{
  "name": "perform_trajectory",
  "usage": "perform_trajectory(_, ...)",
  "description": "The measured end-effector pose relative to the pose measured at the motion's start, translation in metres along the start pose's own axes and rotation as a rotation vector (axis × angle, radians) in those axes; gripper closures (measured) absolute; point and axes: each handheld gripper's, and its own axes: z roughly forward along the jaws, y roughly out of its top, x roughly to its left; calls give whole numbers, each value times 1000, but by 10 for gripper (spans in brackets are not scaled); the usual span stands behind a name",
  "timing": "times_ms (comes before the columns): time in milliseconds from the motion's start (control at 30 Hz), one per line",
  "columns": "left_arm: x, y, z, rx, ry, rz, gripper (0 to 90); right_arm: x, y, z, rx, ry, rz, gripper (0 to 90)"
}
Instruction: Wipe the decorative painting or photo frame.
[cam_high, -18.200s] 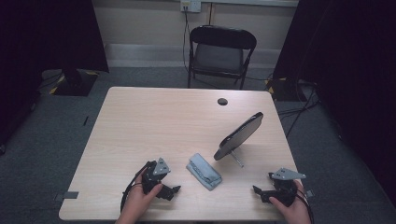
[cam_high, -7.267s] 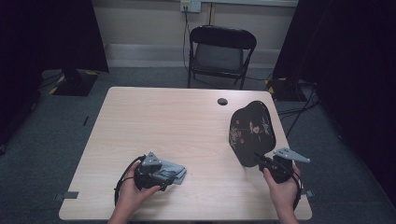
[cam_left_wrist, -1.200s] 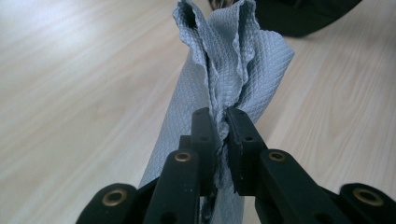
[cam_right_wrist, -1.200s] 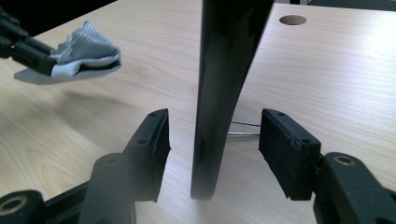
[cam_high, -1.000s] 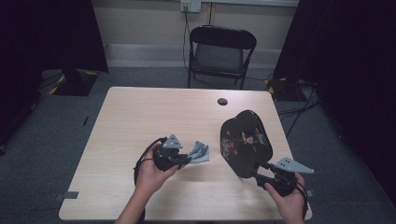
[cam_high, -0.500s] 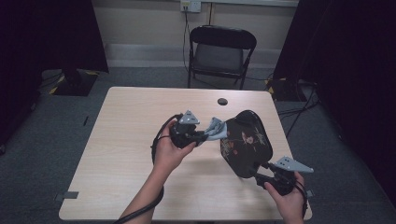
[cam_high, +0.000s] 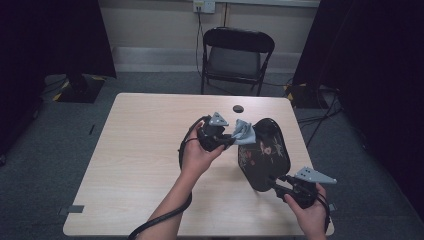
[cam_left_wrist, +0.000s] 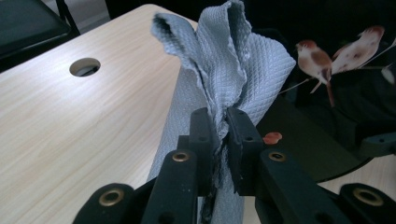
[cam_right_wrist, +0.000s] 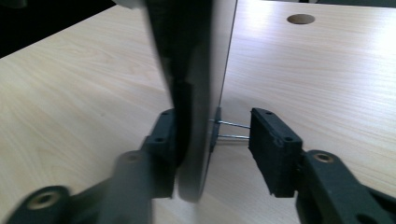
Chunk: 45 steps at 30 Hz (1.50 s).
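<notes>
A black oval plate (cam_high: 265, 155) painted with small birds stands on edge near the table's right front. My right gripper (cam_high: 274, 182) holds its lower rim. In the right gripper view the plate (cam_right_wrist: 196, 56) sits between the jaws of my right gripper (cam_right_wrist: 217, 127). One pad lies on its face and the other meets two wire prongs (cam_right_wrist: 233, 125) on its back. These jaws have just been closing. My left gripper (cam_high: 232, 139) is shut on a bunched grey cloth (cam_high: 245, 132), held against the plate's upper left rim. The left gripper view shows that cloth (cam_left_wrist: 219, 70) pinched in my left gripper (cam_left_wrist: 223, 126), with the plate (cam_left_wrist: 327, 140) behind it.
The light wooden table (cam_high: 150, 130) has a round cable hole (cam_high: 238, 108) near its far edge. A black folding chair (cam_high: 235, 55) stands beyond the table. Dark curtains hang on both sides and cables lie on the floor at the right.
My left gripper has carried the cloth up and to the right, from mid-table to the plate's upper rim. The plate stands a little more upright. The right hand has stayed put.
</notes>
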Motion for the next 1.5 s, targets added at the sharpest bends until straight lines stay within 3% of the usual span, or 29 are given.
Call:
perform_trajectory(33,0,-1,1,1,-3,-4,814,1,1,0,5,8,-10,672)
perform_trajectory(133,0,-5,3,0,-8,-10,813,2,2,-1,10,15,-20,750)
perform_trajectory(333,1,-9,3,3,2,-9,813,-2,1,-2,12,1,5,785)
perform_trajectory(567,0,-4,-4,-75,25,13,817,-2,1,-2,11,2,22,789)
perform_trajectory(633,-1,-2,-2,-69,22,15,817,-3,1,-2,11,5,26,789)
perform_trajectory(1067,-2,-12,38,34,14,3,817,-5,1,-2,13,13,24,791)
perform_trajectory(1500,0,-45,69,146,4,-21,817,-5,1,-3,14,14,21,790)
